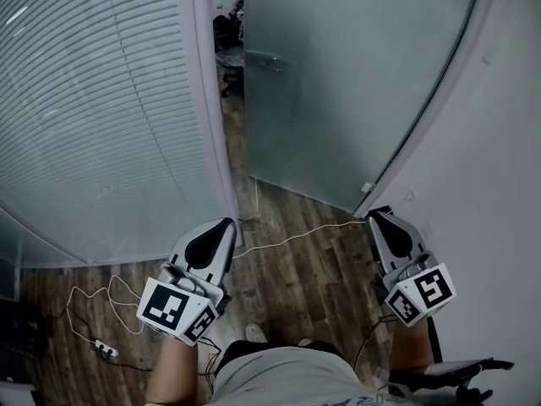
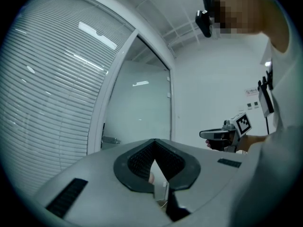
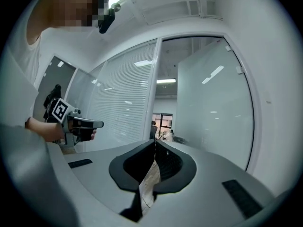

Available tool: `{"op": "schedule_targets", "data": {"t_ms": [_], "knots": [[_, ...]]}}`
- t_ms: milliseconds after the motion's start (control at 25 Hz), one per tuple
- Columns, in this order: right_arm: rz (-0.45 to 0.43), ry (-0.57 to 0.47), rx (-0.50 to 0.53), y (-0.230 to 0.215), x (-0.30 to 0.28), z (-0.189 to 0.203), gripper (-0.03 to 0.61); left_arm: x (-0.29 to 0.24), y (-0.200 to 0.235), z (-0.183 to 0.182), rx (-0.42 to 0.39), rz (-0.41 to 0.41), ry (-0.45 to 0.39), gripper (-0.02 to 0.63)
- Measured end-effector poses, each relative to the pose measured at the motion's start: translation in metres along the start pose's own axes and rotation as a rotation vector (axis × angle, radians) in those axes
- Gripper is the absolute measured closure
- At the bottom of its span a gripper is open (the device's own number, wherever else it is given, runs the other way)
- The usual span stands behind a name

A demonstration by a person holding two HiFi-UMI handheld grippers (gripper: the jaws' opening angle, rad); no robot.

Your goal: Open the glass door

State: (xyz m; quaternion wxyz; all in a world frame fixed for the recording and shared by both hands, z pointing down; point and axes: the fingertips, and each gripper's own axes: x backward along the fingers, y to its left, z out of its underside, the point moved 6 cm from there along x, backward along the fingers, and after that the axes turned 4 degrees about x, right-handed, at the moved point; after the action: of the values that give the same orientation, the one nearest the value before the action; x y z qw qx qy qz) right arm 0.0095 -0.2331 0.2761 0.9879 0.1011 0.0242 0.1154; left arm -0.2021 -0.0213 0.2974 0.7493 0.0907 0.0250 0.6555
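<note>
The frosted glass door (image 1: 355,74) stands ajar, and a dark gap runs along its left edge beside the white frame post (image 1: 211,100). Its metal handle (image 1: 264,62) sits near that edge, far ahead of both grippers. Low over the wood floor my left gripper (image 1: 226,223) is shut with nothing in it and points toward the post's foot. My right gripper (image 1: 374,216) is also shut and empty, near the door's lower right corner. The left gripper view shows the door (image 2: 142,112) and handle (image 2: 110,139). The right gripper view shows the door (image 3: 213,112) and the opening (image 3: 163,126).
A glass wall with closed blinds (image 1: 93,117) fills the left side. A plain white wall (image 1: 490,184) closes the right. A white cable (image 1: 287,239) crosses the wood floor to a power strip (image 1: 106,349). Through the gap an office chair (image 1: 226,32) shows.
</note>
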Motion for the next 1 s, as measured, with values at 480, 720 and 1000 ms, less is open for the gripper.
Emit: {"op": "schedule_targets", "data": {"t_ms": [480, 720, 1000], "knots": [[0.038, -0.041, 0.007, -0.027, 0.062, -0.013, 0.577, -0.008, -0.074, -0.005, -0.023, 0.004, -0.001, 0.615], [0.097, -0.067, 0.012, -0.036, 0.072, -0.014, 0.577, -0.018, -0.083, -0.002, -0.034, 0.041, 0.008, 0.615], [0.122, -0.072, 0.011, -0.035, 0.071, -0.016, 0.578, -0.022, -0.081, -0.010, -0.050, 0.064, 0.012, 0.615]]}}
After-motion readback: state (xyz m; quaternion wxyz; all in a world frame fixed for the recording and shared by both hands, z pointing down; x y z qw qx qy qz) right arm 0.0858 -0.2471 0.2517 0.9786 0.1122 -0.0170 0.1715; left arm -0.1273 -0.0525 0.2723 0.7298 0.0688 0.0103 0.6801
